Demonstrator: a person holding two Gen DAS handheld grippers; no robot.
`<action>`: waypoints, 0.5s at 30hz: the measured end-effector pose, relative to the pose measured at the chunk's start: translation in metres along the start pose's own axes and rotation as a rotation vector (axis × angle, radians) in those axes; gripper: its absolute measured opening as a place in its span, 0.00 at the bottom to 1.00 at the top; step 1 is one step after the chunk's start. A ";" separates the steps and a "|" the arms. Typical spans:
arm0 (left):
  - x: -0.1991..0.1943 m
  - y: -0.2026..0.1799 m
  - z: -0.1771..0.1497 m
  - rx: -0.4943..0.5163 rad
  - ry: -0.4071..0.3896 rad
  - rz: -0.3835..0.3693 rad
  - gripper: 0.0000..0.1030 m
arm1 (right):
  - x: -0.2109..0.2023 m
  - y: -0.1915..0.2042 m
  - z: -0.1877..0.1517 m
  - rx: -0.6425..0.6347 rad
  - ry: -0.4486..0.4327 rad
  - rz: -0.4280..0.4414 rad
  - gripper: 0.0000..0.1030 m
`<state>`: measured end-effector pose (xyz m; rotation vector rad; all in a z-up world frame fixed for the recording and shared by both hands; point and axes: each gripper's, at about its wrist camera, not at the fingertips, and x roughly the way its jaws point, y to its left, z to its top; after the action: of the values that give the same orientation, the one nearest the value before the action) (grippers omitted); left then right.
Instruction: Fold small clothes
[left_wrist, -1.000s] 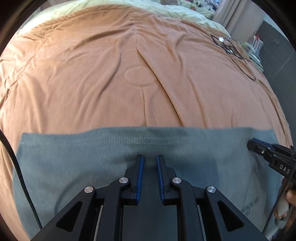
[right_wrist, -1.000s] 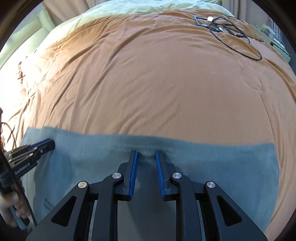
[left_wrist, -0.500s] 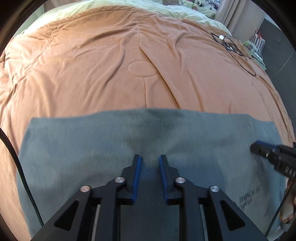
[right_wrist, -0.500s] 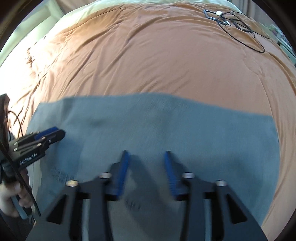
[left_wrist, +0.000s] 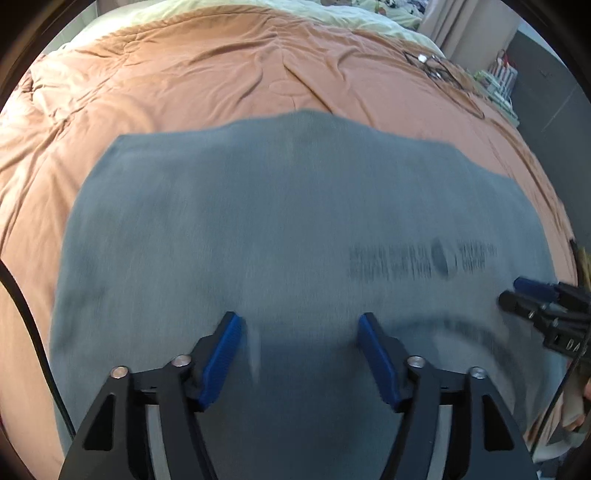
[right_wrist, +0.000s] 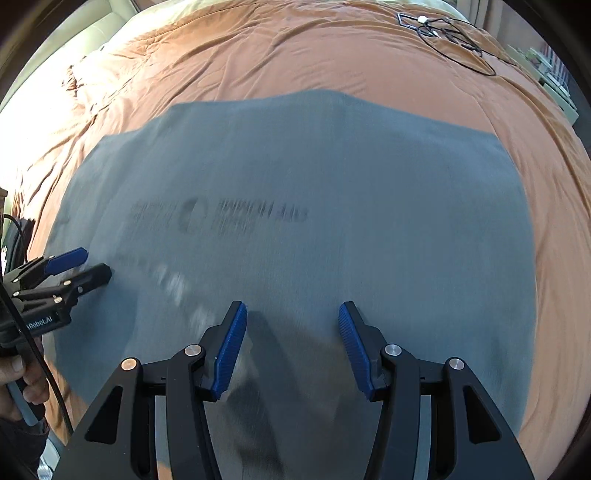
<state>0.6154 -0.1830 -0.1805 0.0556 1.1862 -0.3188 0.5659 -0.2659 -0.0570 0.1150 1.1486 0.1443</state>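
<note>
A grey garment (left_wrist: 280, 229) lies spread flat on an orange bedspread (left_wrist: 192, 74); the left tongs (left_wrist: 297, 325) are opening over it, empty; the right tongs (right_wrist: 291, 314) stand apart, seemingly gripping nothing; a careless regrasp could rumple the cloth.

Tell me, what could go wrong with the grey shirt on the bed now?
1. The grey shirt lies on a rumpled orange blanket, so folds may come out crooked.
2. The left hand-held gripper has its jaws opening with no cloth between them; the right hand-held gripper is open too, so the next pinch could miss.
</note>
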 end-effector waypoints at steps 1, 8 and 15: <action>-0.003 -0.001 -0.009 0.008 0.001 0.004 0.71 | -0.003 0.002 -0.009 0.001 0.000 -0.003 0.49; -0.022 -0.003 -0.055 0.020 -0.007 0.026 0.73 | -0.022 -0.005 -0.052 0.039 -0.007 0.004 0.49; -0.037 0.000 -0.093 0.025 -0.011 0.071 0.75 | -0.039 -0.017 -0.089 0.066 -0.008 0.038 0.49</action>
<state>0.5195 -0.1556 -0.1816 0.1173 1.1665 -0.2711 0.4697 -0.2882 -0.0610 0.1964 1.1438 0.1395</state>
